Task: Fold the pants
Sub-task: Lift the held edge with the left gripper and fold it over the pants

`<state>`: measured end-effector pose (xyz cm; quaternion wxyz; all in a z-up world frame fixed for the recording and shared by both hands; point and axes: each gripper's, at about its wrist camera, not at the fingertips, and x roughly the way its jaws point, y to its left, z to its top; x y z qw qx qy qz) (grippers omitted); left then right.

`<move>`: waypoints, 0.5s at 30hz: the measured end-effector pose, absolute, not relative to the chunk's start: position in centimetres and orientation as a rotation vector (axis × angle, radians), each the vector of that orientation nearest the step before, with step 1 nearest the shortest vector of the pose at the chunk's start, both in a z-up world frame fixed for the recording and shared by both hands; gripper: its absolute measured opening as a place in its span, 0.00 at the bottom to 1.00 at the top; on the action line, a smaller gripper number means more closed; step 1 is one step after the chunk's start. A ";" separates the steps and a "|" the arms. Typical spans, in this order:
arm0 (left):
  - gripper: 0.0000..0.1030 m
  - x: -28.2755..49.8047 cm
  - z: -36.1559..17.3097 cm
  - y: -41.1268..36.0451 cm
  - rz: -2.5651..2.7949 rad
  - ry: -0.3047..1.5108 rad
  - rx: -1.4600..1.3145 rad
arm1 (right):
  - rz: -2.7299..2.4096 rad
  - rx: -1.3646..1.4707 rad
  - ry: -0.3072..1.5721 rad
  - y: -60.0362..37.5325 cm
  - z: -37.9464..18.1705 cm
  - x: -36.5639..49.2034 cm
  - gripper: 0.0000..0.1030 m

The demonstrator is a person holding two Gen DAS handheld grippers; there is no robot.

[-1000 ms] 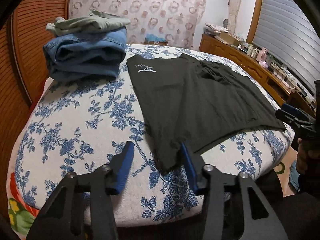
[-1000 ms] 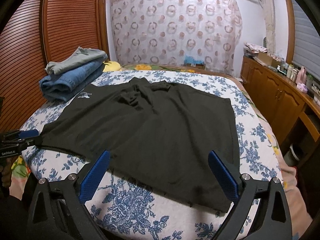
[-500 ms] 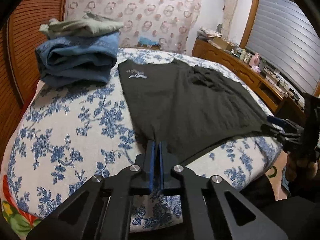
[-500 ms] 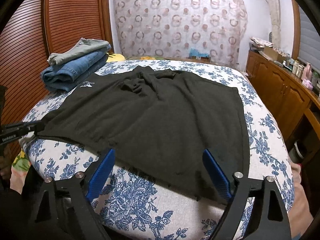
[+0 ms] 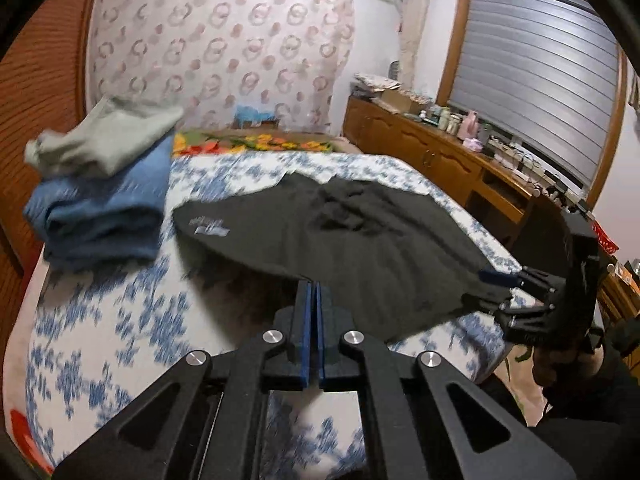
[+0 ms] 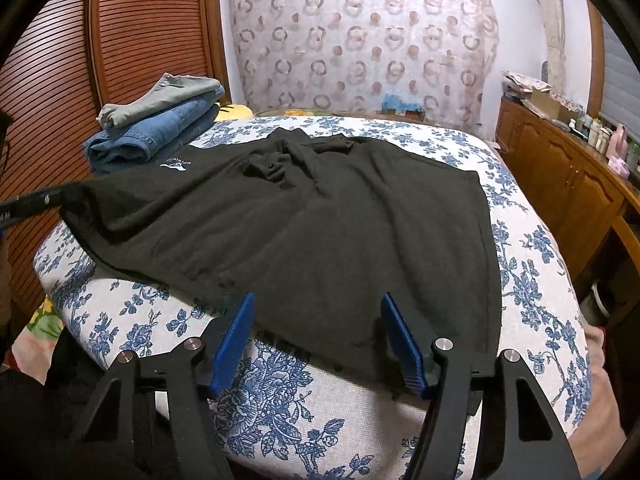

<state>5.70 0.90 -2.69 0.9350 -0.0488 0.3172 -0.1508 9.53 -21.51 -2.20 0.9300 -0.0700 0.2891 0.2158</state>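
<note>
Pants of soft black knit lie spread on the bed, its sheet floral blue on white. Left hand-held gripper pinches their near-left hem, lifting it. Right hand-held gripper, closing, straddles the near-right hem, pads not yet pressing. Folded denim sits far left.

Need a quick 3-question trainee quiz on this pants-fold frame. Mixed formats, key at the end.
1. True or false: the left gripper is shut on an edge of the black pants.
2. Multiple choice: the right gripper is A) clamped on the pants, B) not yet clamped, with the pants hem between its jaws, C) holding the jeans.
3. What lies on top of the folded blue jeans?

Key: 1 true. 2 B; its jaws have just been closing. 3 A folded grey-green garment.
</note>
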 end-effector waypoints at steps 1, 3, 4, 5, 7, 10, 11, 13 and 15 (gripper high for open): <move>0.03 6.0 -2.4 0.6 -0.317 0.647 -0.095 | 0.441 -0.142 0.591 -21.6 -2.2 9.5 0.64; 0.03 6.8 -1.8 -0.2 -0.342 0.640 -0.088 | 0.442 -0.138 0.592 -21.7 -2.2 9.5 0.63; 0.03 7.2 -1.6 -0.5 -0.351 0.638 -0.085 | 0.442 -0.137 0.591 -21.8 -2.2 9.5 0.63; 0.03 7.5 -1.3 -0.8 -0.360 0.636 -0.081 | 0.441 -0.135 0.591 -21.9 -2.2 9.5 0.62; 0.03 8.1 -0.8 -1.8 -0.385 0.632 -0.073 | 0.440 -0.133 0.592 -22.0 -2.1 9.4 0.62; 0.03 9.1 -0.3 -3.3 -0.426 0.632 -0.060 | 0.437 -0.131 0.588 -22.3 -2.0 9.2 0.62; 0.03 9.3 -0.1 -3.6 -0.435 0.632 -0.059 | 0.437 -0.129 0.588 -22.4 -1.9 9.2 0.62; 0.03 9.8 0.3 -4.9 -0.463 0.631 -0.045 | 0.434 -0.127 0.585 -22.6 -1.9 9.1 0.62; 0.03 10.3 0.6 -5.9 -0.488 0.636 -0.038 | 0.432 -0.123 0.584 -22.7 -1.6 9.0 0.62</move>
